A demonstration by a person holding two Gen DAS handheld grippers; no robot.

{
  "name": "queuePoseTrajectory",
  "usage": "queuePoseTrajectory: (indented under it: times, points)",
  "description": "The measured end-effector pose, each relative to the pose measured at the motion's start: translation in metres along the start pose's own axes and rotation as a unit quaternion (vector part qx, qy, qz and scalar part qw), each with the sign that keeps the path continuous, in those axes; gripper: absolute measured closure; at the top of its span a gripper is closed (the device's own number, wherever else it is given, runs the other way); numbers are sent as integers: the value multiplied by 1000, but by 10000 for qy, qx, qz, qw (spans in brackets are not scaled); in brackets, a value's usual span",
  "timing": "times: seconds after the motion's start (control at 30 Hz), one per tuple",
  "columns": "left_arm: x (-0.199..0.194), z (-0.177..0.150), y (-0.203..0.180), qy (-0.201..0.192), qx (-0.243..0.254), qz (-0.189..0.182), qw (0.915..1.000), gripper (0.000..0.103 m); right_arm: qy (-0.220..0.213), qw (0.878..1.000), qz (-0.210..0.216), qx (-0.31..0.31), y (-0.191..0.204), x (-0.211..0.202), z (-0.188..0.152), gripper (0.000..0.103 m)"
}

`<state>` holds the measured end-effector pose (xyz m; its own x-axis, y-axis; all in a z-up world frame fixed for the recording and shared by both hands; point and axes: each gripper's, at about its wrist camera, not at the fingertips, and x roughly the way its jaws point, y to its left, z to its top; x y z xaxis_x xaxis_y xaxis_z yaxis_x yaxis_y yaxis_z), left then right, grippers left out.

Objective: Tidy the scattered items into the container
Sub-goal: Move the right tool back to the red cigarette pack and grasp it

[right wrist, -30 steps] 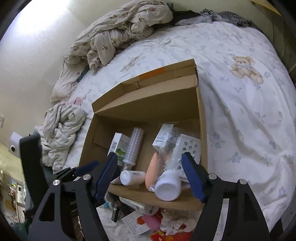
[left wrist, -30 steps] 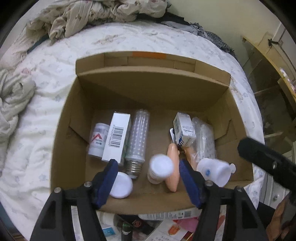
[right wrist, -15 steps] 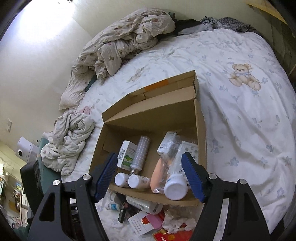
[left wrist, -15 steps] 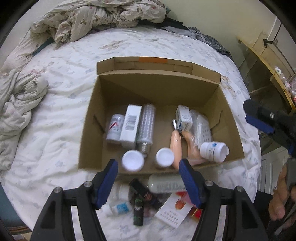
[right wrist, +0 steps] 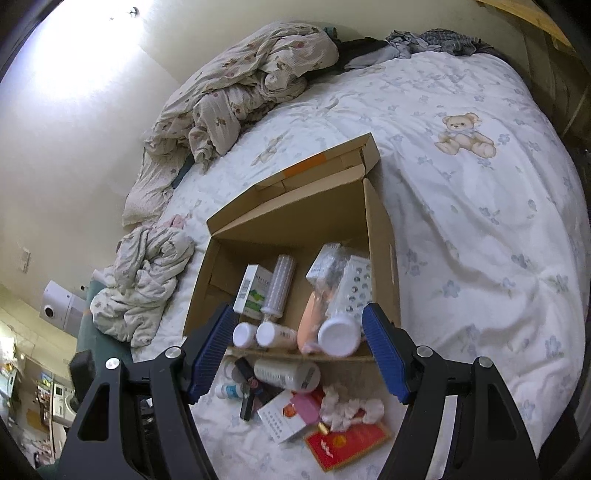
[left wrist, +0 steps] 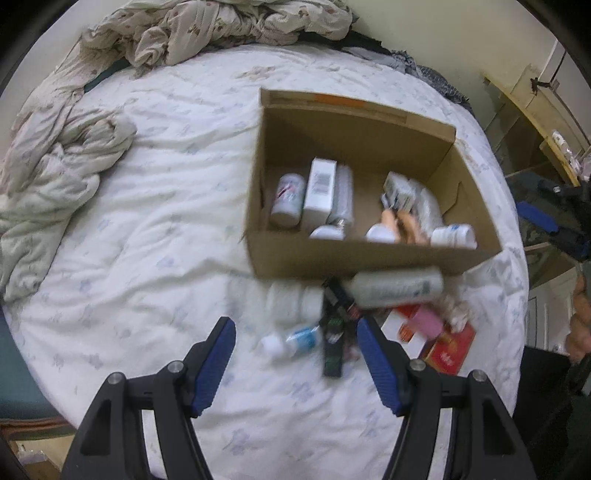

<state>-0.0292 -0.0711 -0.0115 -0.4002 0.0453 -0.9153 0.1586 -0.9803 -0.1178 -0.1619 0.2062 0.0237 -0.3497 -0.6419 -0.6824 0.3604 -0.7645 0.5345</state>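
An open cardboard box (left wrist: 362, 258) (right wrist: 380, 236) sits on the bed and holds white bottles, small cartons, an LED bulb and a peach item. In front of it lie scattered items: a large white bottle (left wrist: 397, 286) (right wrist: 286, 374), a small blue-labelled bottle (left wrist: 293, 341) (right wrist: 229, 390), a dark tube (left wrist: 332, 350), a pink item (left wrist: 428, 320) (right wrist: 306, 408), a white carton (right wrist: 282, 421), a red packet (left wrist: 448, 349) (right wrist: 347, 445) and crumpled tissue (right wrist: 345, 406). My left gripper (left wrist: 295, 354) is open and empty above the small bottle. My right gripper (right wrist: 301, 345) is open and empty over the box's near edge.
The bed has a white flowered sheet (right wrist: 480, 240). A rumpled quilt (left wrist: 221, 26) lies at the far end and a bundled cloth (left wrist: 48, 184) at the left. A wooden shelf (left wrist: 535, 110) stands to the right of the bed.
Both grippers have pulled back and up from the box. The left view has shifted left and now shows the scattered pile below the box between its fingers.
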Motion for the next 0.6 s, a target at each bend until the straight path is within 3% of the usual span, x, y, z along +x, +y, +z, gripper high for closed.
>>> queuePoseTrajectory:
  times: [0.23,0.4,0.5,0.6]
  points:
    - [19,-27,24,82,-265,-257,9993,34,393,9983,107,-407,15,-7,-24,27]
    - [23,-26,32,38,-570,-463,9973,34,804,9909,472,-973,32,-13,-44,27]
    - [22,-25,32,9,-580,-524,9969,34,1013,9879,633,-991,31,-9,-50,27]
    - [23,-27,33,32,-608,-573,9965,34,1326,9861,507,-859,24,7,-55,27]
